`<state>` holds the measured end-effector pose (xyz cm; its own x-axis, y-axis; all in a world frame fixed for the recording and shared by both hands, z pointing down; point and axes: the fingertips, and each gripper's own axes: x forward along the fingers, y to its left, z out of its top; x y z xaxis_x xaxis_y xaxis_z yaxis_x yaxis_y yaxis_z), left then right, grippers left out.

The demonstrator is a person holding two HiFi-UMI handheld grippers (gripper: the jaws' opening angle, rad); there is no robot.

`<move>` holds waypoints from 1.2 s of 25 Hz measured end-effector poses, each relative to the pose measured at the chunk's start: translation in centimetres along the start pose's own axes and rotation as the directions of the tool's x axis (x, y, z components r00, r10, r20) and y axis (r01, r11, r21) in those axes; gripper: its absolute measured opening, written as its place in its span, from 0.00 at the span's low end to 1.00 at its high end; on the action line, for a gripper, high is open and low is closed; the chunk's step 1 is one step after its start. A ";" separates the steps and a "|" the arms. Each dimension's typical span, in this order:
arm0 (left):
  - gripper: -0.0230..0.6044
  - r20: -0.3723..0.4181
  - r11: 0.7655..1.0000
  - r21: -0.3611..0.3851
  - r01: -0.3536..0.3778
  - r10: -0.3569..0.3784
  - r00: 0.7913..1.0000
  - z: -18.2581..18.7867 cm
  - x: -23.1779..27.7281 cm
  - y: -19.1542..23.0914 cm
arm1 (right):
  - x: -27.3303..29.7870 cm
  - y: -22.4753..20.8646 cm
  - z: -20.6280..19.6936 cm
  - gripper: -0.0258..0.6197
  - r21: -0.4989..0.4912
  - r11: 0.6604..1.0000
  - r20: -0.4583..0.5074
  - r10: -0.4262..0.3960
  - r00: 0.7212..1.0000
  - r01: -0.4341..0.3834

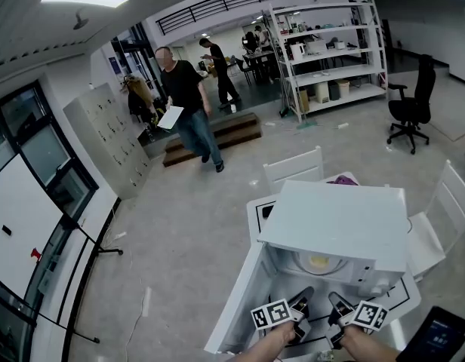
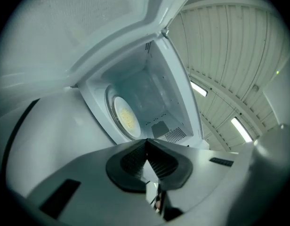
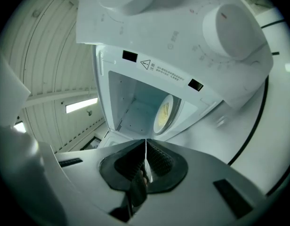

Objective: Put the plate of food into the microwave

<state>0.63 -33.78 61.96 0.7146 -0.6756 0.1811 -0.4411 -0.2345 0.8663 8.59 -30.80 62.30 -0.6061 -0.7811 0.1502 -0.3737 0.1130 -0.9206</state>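
A white microwave [image 1: 334, 221] stands on a white table [image 1: 257, 206], its door [image 1: 236, 308] swung open to the left. Inside, on the turntable, lies a white plate of yellow food [image 1: 319, 262]. Both grippers hover just in front of the opening, apart from the plate. My left gripper [image 1: 302, 300] is shut with nothing in it; its view looks into the cavity at the plate [image 2: 125, 118] past the closed tips of the left gripper [image 2: 146, 142]. My right gripper [image 1: 337, 302] is also shut and empty, and past the right gripper [image 3: 145, 142] I see the plate [image 3: 164, 113] below the knob panel [image 3: 220, 27].
White chairs [image 1: 293, 168] [image 1: 444, 206] stand behind and to the right of the table. A dark phone [image 1: 436, 338] lies at the bottom right. A purple thing [image 1: 343, 179] peeks out behind the microwave. A person [image 1: 189, 104] walks far off; shelves [image 1: 331, 47] and an office chair [image 1: 410, 108] stand farther back.
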 end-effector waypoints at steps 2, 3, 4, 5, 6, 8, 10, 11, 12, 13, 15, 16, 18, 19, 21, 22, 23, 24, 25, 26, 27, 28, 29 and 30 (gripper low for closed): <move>0.05 0.005 0.999 0.042 0.001 -0.001 1.000 -0.2 -1.1 -0.7 | -1.0 0.2 -0.1 0.06 -0.023 0.999 0.004 -0.022 1.000 0.022; 0.05 0.006 0.998 0.062 0.001 -0.001 1.000 -0.5 -1.7 -1.0 | -1.5 0.5 -0.2 0.06 -0.029 0.999 0.006 -0.018 1.000 0.018; 0.05 0.007 0.997 0.082 0.001 -0.002 1.000 -0.8 -2.3 -1.4 | -2.0 0.7 -0.4 0.06 -0.037 0.999 0.007 -0.012 1.000 0.012; 0.05 0.007 0.995 0.101 0.002 -0.002 1.000 -1.1 -2.8 -1.7 | -2.6 0.9 -0.6 0.06 -0.051 0.999 0.005 -0.017 1.000 0.017; 0.05 0.007 0.993 0.120 0.002 -0.003 1.000 -1.4 -3.4 -2.0 | -3.1 1.0 -0.8 0.06 -0.069 0.997 0.003 -0.024 1.000 0.024; 0.05 0.008 0.989 0.150 0.004 -0.005 1.000 -2.0 -4.5 -2.4 | -4.0 1.5 -1.4 0.06 -0.103 0.994 -0.003 -0.026 1.000 0.026; 0.05 0.012 0.985 0.171 0.004 -0.006 1.000 -2.5 -5.5 -2.7 | -4.9 1.7 -2.0 0.04 -0.130 0.991 -0.007 -0.043 0.999 0.041; 0.05 0.014 0.983 0.183 0.005 -0.007 1.000 -2.7 -6.1 -2.9 | -5.3 1.9 -2.3 0.04 -0.139 0.989 -0.008 -0.047 0.999 0.045; 0.05 0.016 0.981 0.195 0.005 -0.008 1.000 -2.9 -6.6 -3.1 | -5.7 2.1 -2.7 0.04 -0.149 0.988 -0.009 -0.046 0.999 0.044; 0.05 0.016 0.979 0.206 0.004 -0.008 1.000 -3.1 -7.2 -3.2 | -6.1 2.4 -3.1 0.04 -0.160 0.986 -0.011 -0.040 0.999 0.038; 0.05 0.020 0.976 0.220 0.003 -0.007 1.000 -3.6 -8.5 -3.6 | -6.7 3.1 -4.1 0.04 -0.182 0.983 -0.019 -0.014 1.000 0.010; 0.05 0.022 0.974 0.225 0.002 -0.008 1.000 -3.9 -9.1 -3.8 | -7.2 3.4 -4.7 0.04 -0.193 0.981 -0.024 -0.009 1.000 0.004; 0.05 0.024 0.970 0.242 0.000 -0.006 1.000 -4.4 -10.5 -4.2 | -8.3 4.0 -5.8 0.04 -0.223 0.975 -0.038 -0.011 0.999 0.002; 0.05 0.026 0.967 0.253 -0.002 -0.005 1.000 -4.6 -11.2 -4.5 | -8.9 4.3 -6.2 0.04 -0.244 0.970 -0.045 -0.013 0.999 0.002; 0.04 0.033 0.962 0.274 -0.010 0.001 0.999 -4.9 -12.5 -4.9 | -9.9 4.8 -6.8 0.04 -0.289 0.957 -0.062 -0.018 0.998 -0.001; 0.05 0.038 0.959 0.283 -0.014 0.003 0.999 -5.1 -13.1 -5.1 | -10.4 5.0 -7.1 0.04 -0.308 0.951 -0.070 -0.019 0.997 -0.004; 0.05 0.044 0.957 0.290 -0.018 0.006 0.999 -5.3 -13.7 -5.2 | -10.9 5.1 -7.4 0.04 -0.324 0.946 -0.079 -0.021 0.997 -0.006; 0.05 0.048 0.955 0.296 -0.023 0.009 0.999 -5.5 -14.2 -5.2 | -11.3 5.1 -7.7 0.04 -0.337 0.941 -0.086 -0.024 0.996 -0.007; 0.05 0.053 0.954 0.299 -0.027 0.012 0.999 -5.8 -14.8 -5.3 | -11.8 5.1 -8.0 0.04 -0.350 0.937 -0.093 -0.028 0.995 -0.006; 0.05 0.058 0.953 0.300 -0.032 0.016 0.998 -6.1 -15.3 -5.3 | -12.3 5.1 -8.1 0.04 -0.363 0.932 -0.097 -0.031 0.995 -0.006; 0.05 0.064 0.953 0.301 -0.038 0.019 0.998 -6.4 -15.8 -5.4 | -12.8 5.1 -8.1 0.04 -0.375 0.927 -0.102 -0.032 0.994 -0.008; 0.05 0.071 0.952 0.303 -0.045 0.025 0.997 -6.6 -16.3 -5.5 | -13.2 5.3 -8.0 0.04 -0.389 0.921 -0.106 -0.031 0.994 -0.012; 0.04 0.079 0.950 0.307 -0.053 0.031 0.996 -6.8 -16.8 -5.7 | -13.6 5.5 -7.9 0.04 -0.403 0.915 -0.110 -0.030 0.993 -0.017; 0.05 0.086 0.949 0.310 -0.061 0.036 0.996 -7.0 -17.2 -5.8 | -14.1 5.7 -7.9 0.04 -0.418 0.908 -0.116 -0.028 0.993 -0.023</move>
<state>-5.28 -15.88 57.08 0.6488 -0.7414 0.1714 -0.6308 -0.3979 0.6662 9.48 -14.29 57.74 -0.6727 -0.7074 0.2169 -0.6190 0.3774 -0.6888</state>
